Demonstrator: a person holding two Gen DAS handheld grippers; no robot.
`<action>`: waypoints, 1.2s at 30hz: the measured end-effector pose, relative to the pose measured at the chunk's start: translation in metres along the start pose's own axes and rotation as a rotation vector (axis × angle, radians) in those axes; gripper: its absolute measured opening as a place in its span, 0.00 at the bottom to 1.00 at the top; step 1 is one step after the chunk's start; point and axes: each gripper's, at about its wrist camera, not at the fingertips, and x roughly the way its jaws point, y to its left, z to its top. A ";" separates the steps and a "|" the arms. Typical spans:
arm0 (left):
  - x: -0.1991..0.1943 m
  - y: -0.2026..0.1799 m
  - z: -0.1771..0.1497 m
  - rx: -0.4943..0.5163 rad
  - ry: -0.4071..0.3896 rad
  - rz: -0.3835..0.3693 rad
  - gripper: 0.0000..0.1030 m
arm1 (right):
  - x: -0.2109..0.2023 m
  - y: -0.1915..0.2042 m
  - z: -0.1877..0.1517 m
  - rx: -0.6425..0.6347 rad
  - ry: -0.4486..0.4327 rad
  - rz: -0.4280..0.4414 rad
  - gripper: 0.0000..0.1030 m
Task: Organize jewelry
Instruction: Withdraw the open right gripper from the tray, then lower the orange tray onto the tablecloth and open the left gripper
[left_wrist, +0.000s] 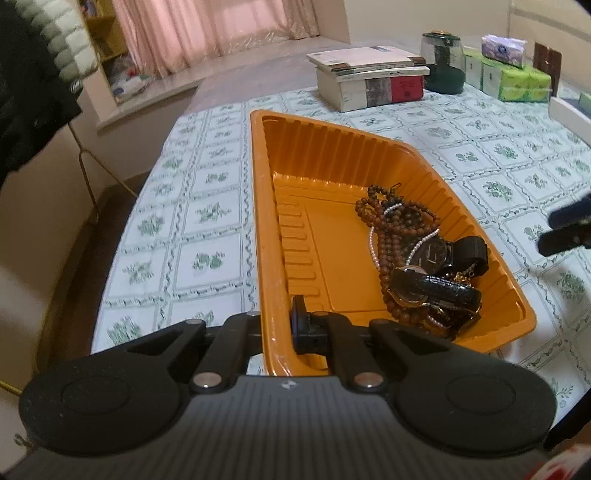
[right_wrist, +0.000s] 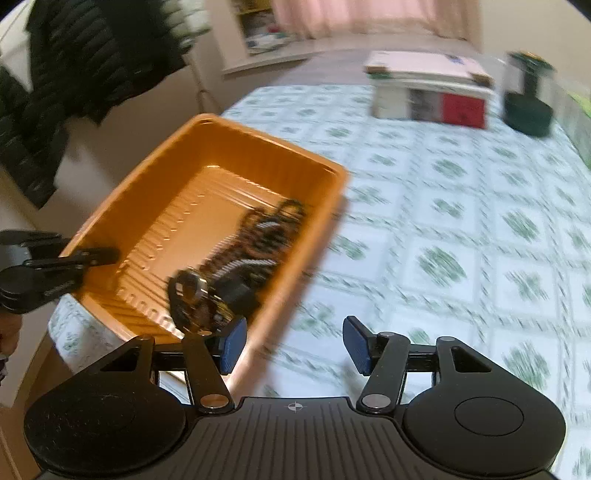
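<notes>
Left gripper (left_wrist: 291, 325) clenched on orange tray (left_wrist: 258, 206) rim; right gripper (right_wrist: 293, 345) released, empty.
Books (left_wrist: 369, 77), jar (left_wrist: 443, 62) behind; right view blurred, left shows beads (left_wrist: 399, 218), watches (left_wrist: 432, 273).

We see soft, even indoor light with faint shadows. Our right wrist view is motion-blurred; both bend at the edges.

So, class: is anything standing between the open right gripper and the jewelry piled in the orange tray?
Only the tray's own side wall. The right gripper hangs open with one finger over that rim and the other over the tablecloth. The jewelry lies uncovered, reachable from above.
</notes>
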 end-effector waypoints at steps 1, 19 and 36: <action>0.001 0.003 -0.002 -0.016 0.002 -0.007 0.05 | -0.002 -0.004 -0.004 0.019 -0.001 -0.007 0.57; 0.000 0.055 -0.038 -0.347 -0.016 -0.042 0.35 | -0.017 -0.019 -0.037 0.115 0.005 -0.041 0.58; -0.061 0.015 -0.034 -0.298 -0.164 0.023 0.93 | -0.038 -0.020 -0.055 0.136 -0.032 -0.109 0.70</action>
